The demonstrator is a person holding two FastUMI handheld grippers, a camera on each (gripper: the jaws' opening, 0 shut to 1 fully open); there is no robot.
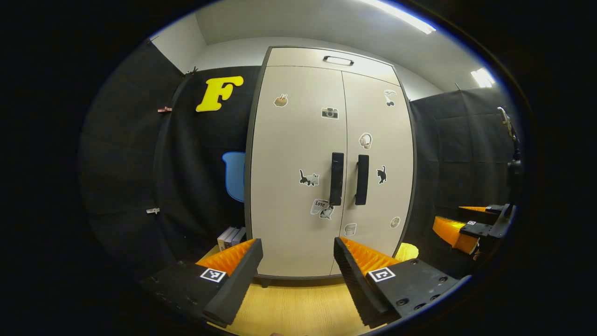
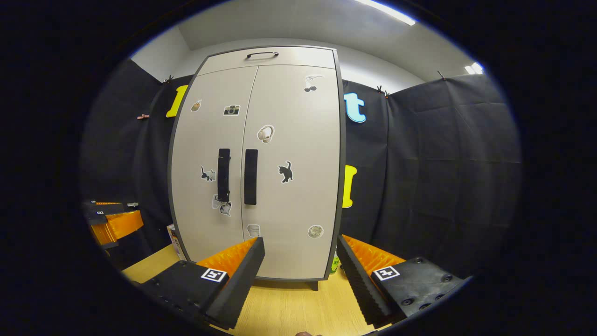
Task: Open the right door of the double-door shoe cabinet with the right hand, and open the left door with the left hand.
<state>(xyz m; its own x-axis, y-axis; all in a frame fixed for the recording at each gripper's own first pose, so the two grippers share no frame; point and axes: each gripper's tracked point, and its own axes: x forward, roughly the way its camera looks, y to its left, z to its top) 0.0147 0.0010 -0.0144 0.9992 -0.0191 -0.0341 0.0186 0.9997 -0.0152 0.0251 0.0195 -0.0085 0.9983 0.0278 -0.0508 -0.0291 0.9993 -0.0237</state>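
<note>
Both sets of jaws spread wide, empty, well short of the cabinet. Right gripper (image 2: 298, 261) aimed at the lower part of the right door; left gripper (image 1: 298, 261) aimed low between the two doors, with the right one also seen off to its right side (image 1: 471, 228).

Ahead, upright on the pale wood-grain counter (image 2: 289, 308): tall beige double-door shoe cabinet with dark frame (image 2: 261, 154), both doors shut, stickers scattered over them. Two black vertical bar handles side by side at the centre seam: right door's handle (image 2: 251, 176), left door's handle (image 1: 336, 178).

Step in hand, by the look of it: approach to the right handle with the right gripper. For a clean job:
- Raise and advance toward the right handle, jaws kept wide, one finger to each side of the bar.
- Close around the bar's middle, clear of the neighbouring left handle just beside it.
- Pull along the door's arc, hinge at the outer right edge, not straight back.
- Hold the left gripper off until the right door swings clear, then likewise on the left handle.

Risk: catching both handles at once, given how near they sit.
</note>
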